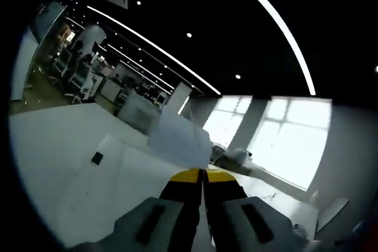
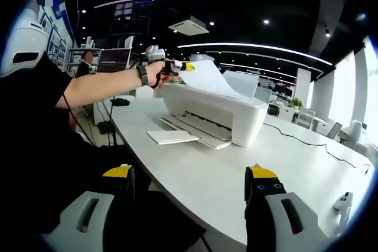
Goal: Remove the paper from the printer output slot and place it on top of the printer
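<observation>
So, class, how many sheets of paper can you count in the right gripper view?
2. One sheet is held up over the printer by the left gripper; one paper lies flat on the table beside the output tray. Others may be hidden inside.

we see bare table along its near edge; the printer and a pad block the middle.
</observation>
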The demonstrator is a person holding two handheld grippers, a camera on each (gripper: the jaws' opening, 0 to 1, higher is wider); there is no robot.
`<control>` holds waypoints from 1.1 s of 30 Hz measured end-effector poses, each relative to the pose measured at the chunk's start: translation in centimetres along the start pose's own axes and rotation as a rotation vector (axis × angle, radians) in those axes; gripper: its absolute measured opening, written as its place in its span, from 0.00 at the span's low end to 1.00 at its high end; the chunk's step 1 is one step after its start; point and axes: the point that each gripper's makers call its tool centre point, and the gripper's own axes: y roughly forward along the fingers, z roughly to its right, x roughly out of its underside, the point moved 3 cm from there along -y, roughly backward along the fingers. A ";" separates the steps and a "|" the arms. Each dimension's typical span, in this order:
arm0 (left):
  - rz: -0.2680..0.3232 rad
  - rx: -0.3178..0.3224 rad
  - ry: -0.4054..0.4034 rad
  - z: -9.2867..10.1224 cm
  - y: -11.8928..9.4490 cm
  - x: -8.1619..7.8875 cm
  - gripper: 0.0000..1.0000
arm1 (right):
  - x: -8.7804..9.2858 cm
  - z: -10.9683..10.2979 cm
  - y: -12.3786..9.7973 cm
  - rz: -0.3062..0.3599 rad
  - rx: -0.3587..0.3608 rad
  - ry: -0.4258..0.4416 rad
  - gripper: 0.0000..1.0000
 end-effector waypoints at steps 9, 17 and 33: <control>-0.007 -0.004 -0.006 -0.1 0.0 0.3 0.05 | 0.1 0.1 0.0 0.000 0.001 0.002 0.71; -0.011 -0.003 -0.008 -0.1 0.0 0.7 0.06 | 0.2 0.0 0.0 -0.002 -0.003 0.002 0.71; -0.027 -0.031 0.004 -1.1 -0.1 1.0 0.06 | 0.3 0.1 0.1 -0.002 -0.001 0.003 0.71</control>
